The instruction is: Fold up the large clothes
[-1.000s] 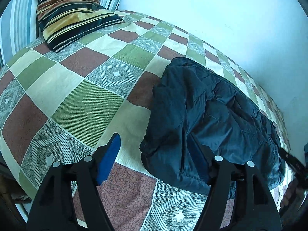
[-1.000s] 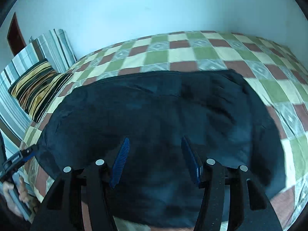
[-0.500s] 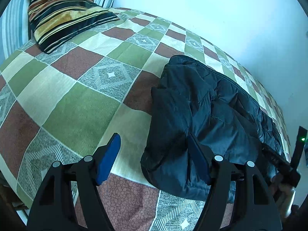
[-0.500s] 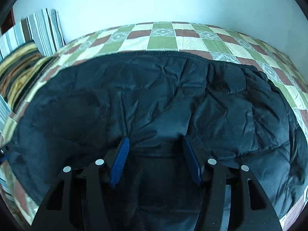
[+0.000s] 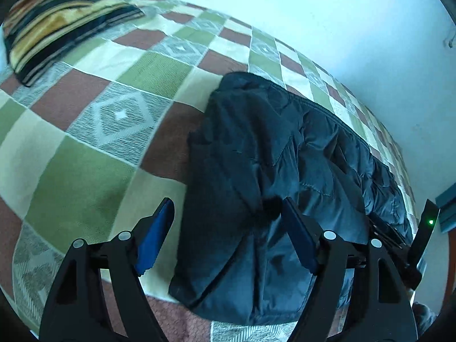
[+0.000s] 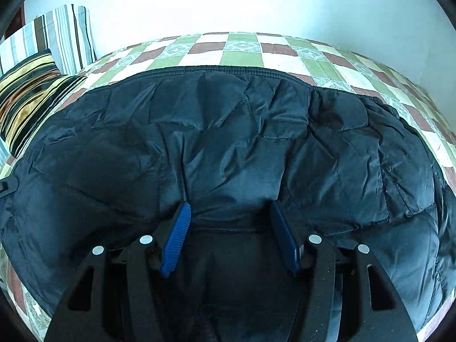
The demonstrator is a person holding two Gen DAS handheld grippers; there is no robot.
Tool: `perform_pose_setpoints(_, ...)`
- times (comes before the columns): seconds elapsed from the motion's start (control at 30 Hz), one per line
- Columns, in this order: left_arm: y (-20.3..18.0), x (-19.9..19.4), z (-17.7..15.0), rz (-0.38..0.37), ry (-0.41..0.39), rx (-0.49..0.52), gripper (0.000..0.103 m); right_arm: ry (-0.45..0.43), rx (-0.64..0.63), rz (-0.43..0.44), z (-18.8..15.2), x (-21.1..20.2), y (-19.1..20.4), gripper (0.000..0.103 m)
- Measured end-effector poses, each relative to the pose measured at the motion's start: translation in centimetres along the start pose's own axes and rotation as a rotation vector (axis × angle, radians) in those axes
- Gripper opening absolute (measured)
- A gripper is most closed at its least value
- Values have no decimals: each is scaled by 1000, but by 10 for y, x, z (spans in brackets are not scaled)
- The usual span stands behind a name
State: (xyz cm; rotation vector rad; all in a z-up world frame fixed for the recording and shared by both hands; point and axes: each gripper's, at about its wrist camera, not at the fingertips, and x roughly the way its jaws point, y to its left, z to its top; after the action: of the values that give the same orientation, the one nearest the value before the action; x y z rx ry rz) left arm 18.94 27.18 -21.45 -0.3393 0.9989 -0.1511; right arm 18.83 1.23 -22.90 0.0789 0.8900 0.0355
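Note:
A dark navy quilted jacket (image 5: 270,171) lies folded into a long band on the checkered bed; it fills most of the right wrist view (image 6: 228,142). My left gripper (image 5: 228,213) is open over the jacket's near left end, with nothing between its blue pads. My right gripper (image 6: 229,213) is open just above the jacket's near edge, its jaws wide apart with jacket fabric below them. The right gripper's body shows at the right edge of the left wrist view (image 5: 421,236).
The bed cover (image 5: 99,114) has green, brown and cream squares. A striped gold and black pillow (image 5: 57,22) lies at the head of the bed, also in the right wrist view (image 6: 28,94), with a striped cushion (image 6: 68,34) behind. A white wall (image 6: 228,0) runs along the far side.
Both grippers have moved in closer to the jacket and stayed open. The left gripper has swung right, over the jacket's left end. The jacket lies as before.

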Motion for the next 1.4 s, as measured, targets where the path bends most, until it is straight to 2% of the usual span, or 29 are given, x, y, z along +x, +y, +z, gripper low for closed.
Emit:
perform_pose_setpoints(0.2,-4,8,6,15,32,29,77,-9,-2,0,-1,0,1,59)
perform_pose_setpoints(0.5,5,17,16,-22,121,68,77,-16,1,9,-2,-1,-1,59)
perform_pose_setpoints(0.67,16,30,19,-87,171,37,77,-17,-1,8,-2,-1,-1,59)
perform_pose_setpoints(0.83,35,49,21,-219,230,-66,78,-20,-4,9,-2,-1,-1,59)
perform_pose_setpoints(1.0,33,61,28,-248,261,-17,78,-24,-5,8,-2,-2,0,59)
perform_pose_setpoints(1.2,39,74,41,-292,314,-15,80,-28,-3,11,-3,-2,0,59)
perform_pose_setpoints(1.4,34,80,45,-316,347,29,84,-34,-3,10,-3,-2,0,59)
